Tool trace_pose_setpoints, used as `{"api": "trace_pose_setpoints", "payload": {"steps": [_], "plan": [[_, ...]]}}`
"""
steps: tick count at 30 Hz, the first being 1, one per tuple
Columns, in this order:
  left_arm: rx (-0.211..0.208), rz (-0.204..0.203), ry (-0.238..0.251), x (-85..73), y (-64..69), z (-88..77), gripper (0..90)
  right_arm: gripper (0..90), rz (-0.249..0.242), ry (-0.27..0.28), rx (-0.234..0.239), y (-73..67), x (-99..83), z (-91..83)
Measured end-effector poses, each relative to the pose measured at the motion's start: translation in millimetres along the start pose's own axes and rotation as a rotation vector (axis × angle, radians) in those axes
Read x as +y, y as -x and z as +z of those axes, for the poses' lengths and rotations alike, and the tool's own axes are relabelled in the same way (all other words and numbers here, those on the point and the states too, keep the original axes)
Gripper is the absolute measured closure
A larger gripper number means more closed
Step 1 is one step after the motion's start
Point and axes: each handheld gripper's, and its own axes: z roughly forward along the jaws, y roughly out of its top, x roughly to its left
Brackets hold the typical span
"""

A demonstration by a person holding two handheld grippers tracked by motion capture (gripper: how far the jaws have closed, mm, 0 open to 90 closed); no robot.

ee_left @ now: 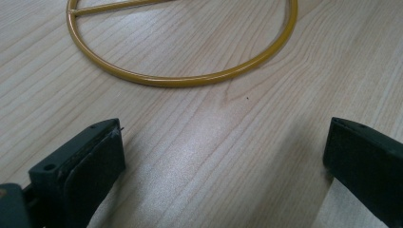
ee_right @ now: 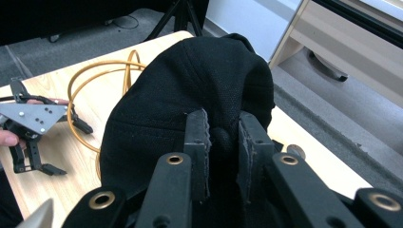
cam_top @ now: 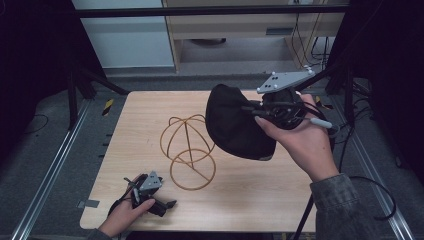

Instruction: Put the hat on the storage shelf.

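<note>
High view: the right gripper holds a black cap in the air, just beyond the gold wire stand on the table; the left gripper rests low, near the stand's base ring.

Left gripper view: its jaws stand wide apart, empty — the ring lies ahead of the tips.

Right gripper view: its jaws are clamped on a fold of the cap. Likely the cap goes over the stand's dome — best lowered centred, opening down.
</note>
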Motion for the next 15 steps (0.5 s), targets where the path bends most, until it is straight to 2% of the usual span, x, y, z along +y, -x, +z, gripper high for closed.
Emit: {"api": "trace_pose_setpoints", "payload": {"steps": [15], "plan": [[0.0,0.001,0.0,0.0,-0.1,0.0,0.0,76.6,0.001,0.04,0.022,-6.3,17.8,0.4]]}}
